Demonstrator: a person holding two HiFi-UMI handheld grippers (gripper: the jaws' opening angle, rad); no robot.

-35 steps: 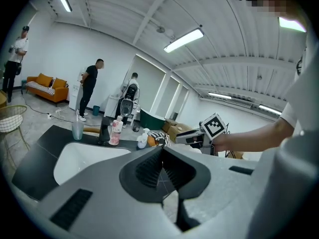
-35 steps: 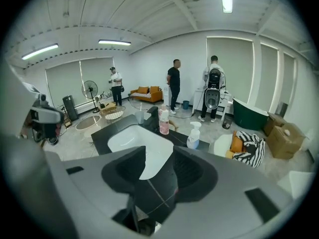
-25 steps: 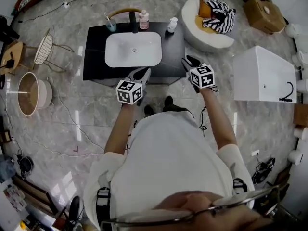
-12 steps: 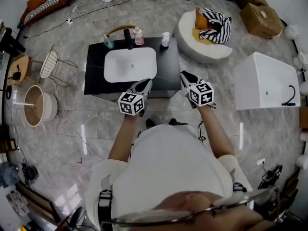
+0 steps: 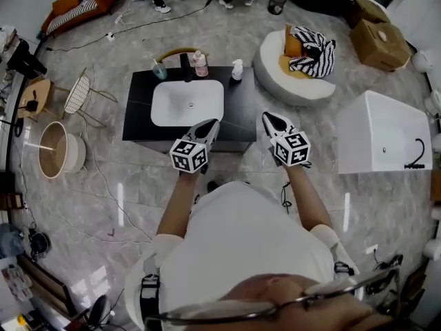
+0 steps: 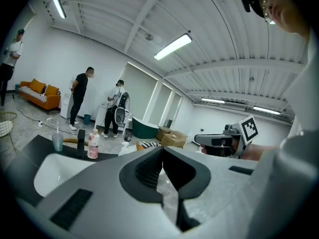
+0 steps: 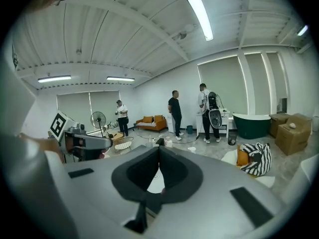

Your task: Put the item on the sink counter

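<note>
Now both grippers hang in the air before the front edge of the sink counter (image 5: 242, 105), and neither holds anything. The left gripper (image 5: 212, 125) has its jaws pressed together with nothing between them; the jaws of the right gripper (image 5: 269, 118) have just been closing and now meet on nothing too. The item is, I judge, the white pump bottle (image 5: 236, 69), which stands upright on the counter behind the right corner of the basin (image 5: 187, 103), well apart from both grippers; so the placing seems done. A pink bottle (image 5: 200, 64), a dark faucet (image 5: 185, 65) and a cup (image 5: 160, 69) stand in a row to its left. The danger is small but real. The pump bottle is tall and narrow and stands near the back edge; a careless sweep of the right gripper over the counter could tip it to the floor or into the basin.
</note>
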